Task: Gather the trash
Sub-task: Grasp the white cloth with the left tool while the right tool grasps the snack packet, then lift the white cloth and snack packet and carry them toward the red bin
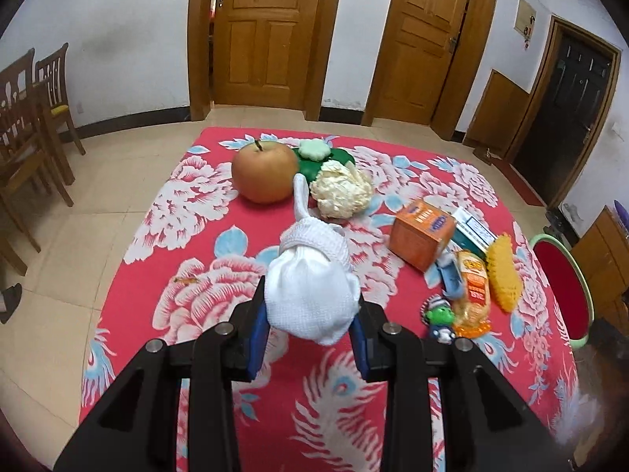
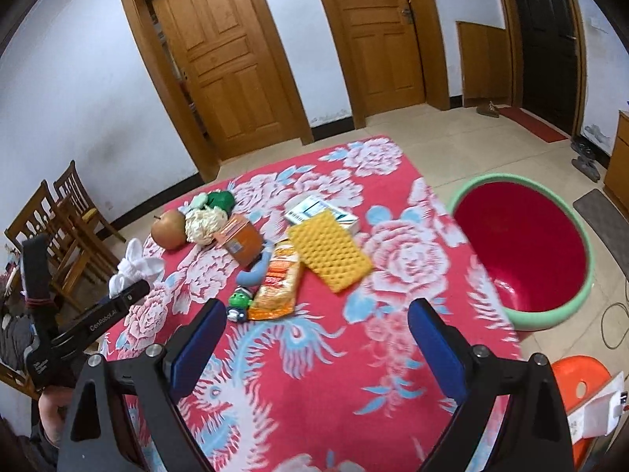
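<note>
My left gripper (image 1: 310, 338) clamps white knitted cloth bundle (image 1: 310, 295), lifted; right gripper (image 2: 314, 338) wide, empty. Next, I judge: carry to red green-rimmed basin (image 2: 582, 299).

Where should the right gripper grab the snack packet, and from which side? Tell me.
Grip the snack packet across its narrow width at the near crimped end, coming from above with the open right gripper. It lies flat; the yellow sponge and blue toy crowd its far half.

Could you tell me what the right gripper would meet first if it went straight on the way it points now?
Most likely the red flowered cloth just ahead of the open right gripper, short of the yellow sponge; depth is uncertain.
</note>
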Demonstrator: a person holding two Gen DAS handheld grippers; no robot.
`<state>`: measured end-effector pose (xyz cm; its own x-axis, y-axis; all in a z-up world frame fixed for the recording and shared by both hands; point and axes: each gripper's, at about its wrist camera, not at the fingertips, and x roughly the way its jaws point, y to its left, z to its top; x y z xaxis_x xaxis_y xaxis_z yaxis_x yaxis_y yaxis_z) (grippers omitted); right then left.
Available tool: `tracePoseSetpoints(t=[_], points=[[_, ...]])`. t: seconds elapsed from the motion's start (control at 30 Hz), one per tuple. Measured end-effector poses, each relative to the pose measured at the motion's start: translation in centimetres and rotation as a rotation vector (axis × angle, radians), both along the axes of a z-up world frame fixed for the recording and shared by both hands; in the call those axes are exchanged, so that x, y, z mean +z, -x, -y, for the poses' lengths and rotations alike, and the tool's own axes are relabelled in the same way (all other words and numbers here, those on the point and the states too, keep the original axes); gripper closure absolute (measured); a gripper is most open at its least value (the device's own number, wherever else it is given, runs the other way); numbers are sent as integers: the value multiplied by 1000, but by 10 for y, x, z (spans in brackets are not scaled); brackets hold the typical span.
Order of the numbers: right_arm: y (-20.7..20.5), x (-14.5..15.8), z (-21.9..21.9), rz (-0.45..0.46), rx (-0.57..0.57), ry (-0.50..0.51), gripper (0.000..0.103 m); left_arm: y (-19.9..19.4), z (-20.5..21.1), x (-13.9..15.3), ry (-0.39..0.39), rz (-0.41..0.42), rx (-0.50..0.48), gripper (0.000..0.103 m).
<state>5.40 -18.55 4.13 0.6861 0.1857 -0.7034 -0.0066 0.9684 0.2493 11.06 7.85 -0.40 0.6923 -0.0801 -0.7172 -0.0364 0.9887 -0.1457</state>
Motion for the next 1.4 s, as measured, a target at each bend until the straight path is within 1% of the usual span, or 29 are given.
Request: tracePoseSetpoints(t=[0.03, 0.1, 0.33, 0.53, 0.6, 0.83, 0.93, 0.97, 1.03, 1.07, 1.1, 1.17, 1.27, 1.4], points=[[-7, -5, -7, -14, 4, 3, 7, -2, -3, -1, 7, -1, 0, 68], [-15, -13, -15, -38, 7, 9, 12, -4, -7, -5, 20, -5, -1, 68], [-47, -51, -44, -137, 11, 45, 17, -11, -11, -16, 53, -25, -24, 68], [-66, -68, -55, -173, -14, 64, 31, -11, -9, -20, 60, -24, -60, 68], [-70, -71, -57, -178, -18, 73, 38, -10, -8, -20, 66, -18, -73, 68], [-78, -79, -66, -188, -42, 95, 40, -13, 1, -24, 85, -19, -136, 68], [-81, -80, -72, -175, -42, 127, 41, -14, 7, -27, 84, -27, -159, 68], [-82, -81, -74, -168, -41, 137, 42, -14, 9, -28, 81, -28, -162, 68], [-83, -82, -76, -156, -35, 158, 48, -13, 12, -29, 75, -31, -164, 68], [-83, -81, -76, -153, -29, 156, 56, -12, 12, -28, 72, -31, -162, 68], [-83, -81, -76, -153, -25, 153, 59, -11, 13, -28, 69, -31, -159, 68], [-83, -80, -71, -157, -16, 132, 62, -9, 15, -25, 62, -30, -153, 68], [-79, -79, -62, -168, 1, 89, 63, -5, 17, -19, 57, -23, -147, 68], [-63, -76, -52, -173, 28, 63, 64, 1, 24, -9, 67, -12, -147, 68]])
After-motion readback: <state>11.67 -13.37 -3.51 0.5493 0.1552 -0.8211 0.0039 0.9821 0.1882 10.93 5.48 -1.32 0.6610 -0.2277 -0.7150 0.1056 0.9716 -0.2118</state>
